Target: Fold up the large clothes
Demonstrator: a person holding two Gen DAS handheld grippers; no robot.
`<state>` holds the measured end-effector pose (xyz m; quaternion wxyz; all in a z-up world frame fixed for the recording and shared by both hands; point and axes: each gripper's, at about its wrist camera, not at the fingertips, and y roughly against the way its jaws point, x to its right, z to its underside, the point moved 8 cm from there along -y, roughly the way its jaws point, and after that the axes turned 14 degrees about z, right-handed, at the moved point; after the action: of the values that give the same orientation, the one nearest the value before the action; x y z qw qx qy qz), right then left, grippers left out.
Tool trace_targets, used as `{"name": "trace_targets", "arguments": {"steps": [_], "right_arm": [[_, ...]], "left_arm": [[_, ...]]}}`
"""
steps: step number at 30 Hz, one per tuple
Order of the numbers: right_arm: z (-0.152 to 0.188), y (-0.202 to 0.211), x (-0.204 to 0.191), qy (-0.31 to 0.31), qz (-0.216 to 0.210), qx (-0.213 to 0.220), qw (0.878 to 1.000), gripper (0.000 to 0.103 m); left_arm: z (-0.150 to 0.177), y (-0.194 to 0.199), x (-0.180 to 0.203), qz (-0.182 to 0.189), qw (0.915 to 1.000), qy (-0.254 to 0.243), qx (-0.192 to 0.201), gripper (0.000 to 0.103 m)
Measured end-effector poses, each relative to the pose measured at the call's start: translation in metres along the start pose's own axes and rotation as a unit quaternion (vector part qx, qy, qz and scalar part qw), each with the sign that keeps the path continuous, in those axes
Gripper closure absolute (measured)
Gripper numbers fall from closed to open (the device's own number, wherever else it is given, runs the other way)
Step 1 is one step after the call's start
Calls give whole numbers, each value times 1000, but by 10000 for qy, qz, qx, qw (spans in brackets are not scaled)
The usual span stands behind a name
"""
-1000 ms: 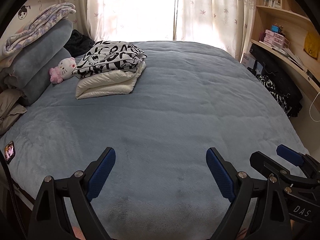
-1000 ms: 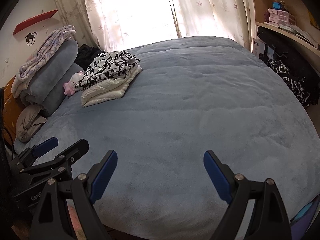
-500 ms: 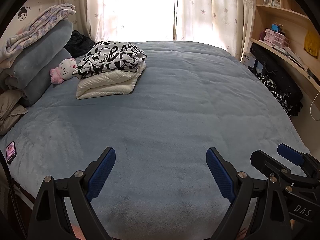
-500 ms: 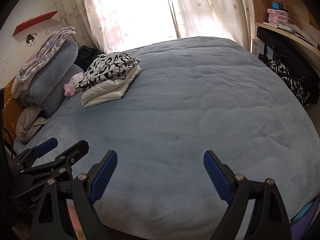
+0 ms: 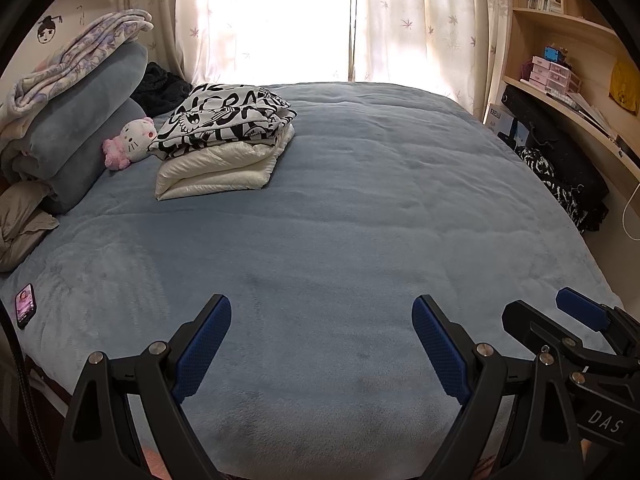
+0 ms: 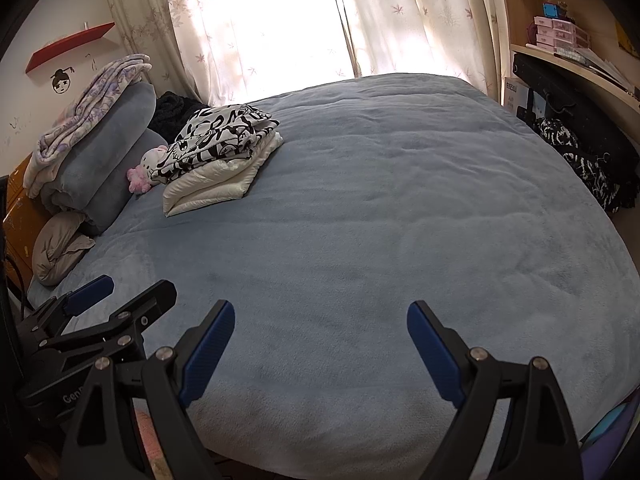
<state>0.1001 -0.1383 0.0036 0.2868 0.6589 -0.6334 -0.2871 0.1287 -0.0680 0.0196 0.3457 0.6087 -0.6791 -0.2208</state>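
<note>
Comparing with 1 second ago, nothing has shifted: left claw [image 5: 322, 346] and right claw [image 6: 320, 344] stay spread, released, empty over the blue bed [image 5: 360, 240]. 2 folded clothes [image 5: 224, 140] remain stacked far left; folding appears finished or paused.

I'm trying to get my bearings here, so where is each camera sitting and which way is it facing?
Left wrist: on the left hand-held gripper at the bed's near edge, facing the window across the blue blanket; its open fingers show, the right hand-held gripper at right.
Right wrist: on the right hand-held gripper, same heading; its open fingers show, the left one at lower left.
Both share the folded clothes stack, the plush toy and the curtains.
</note>
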Motion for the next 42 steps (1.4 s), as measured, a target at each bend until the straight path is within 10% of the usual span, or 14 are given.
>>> {"name": "trace_targets", "arguments": {"steps": [42], "right_arm": [[5,-6,1,-30,16,-72,10000,14]], "left_arm": [[7,1,-10,-31,9999,-27,-137,12]]}}
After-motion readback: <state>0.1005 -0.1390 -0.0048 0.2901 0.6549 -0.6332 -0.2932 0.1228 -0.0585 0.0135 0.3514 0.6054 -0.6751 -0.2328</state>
